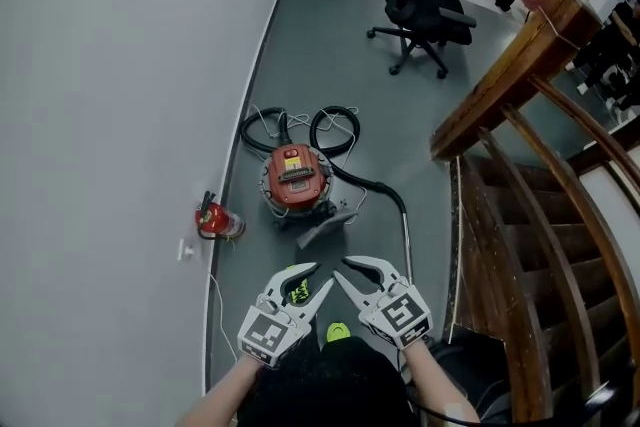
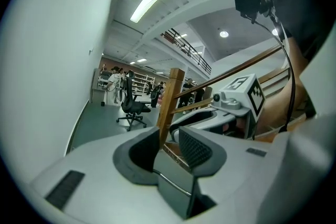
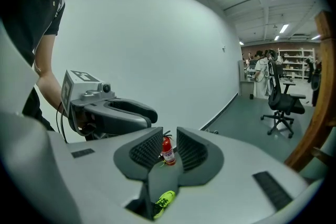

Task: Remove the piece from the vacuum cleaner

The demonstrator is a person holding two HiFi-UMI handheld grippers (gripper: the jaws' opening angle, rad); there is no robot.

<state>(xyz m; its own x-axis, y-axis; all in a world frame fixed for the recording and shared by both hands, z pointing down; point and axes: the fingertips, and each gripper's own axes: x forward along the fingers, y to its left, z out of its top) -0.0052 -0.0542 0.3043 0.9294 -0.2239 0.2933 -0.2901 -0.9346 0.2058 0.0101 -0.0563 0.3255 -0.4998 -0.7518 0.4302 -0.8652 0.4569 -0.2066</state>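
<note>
Left hand-held gripper point(image 1: 312, 277) and right hand-held gripper point(image 1: 344, 269), both empty with jaws slightly apart, are held side by side, tips converging, just short of the red drum-shaped vacuum cleaner point(image 1: 296, 177) on the grey floor point(image 1: 330, 55).

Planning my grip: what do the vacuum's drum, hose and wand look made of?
Vacuum's drum: red, glossy top, likely plastic; its sides are too small to tell. Hose: black, curving freely, probably flexible plastic or rubber. Wand: thin, straight, pale sheen, likely metal.
</note>
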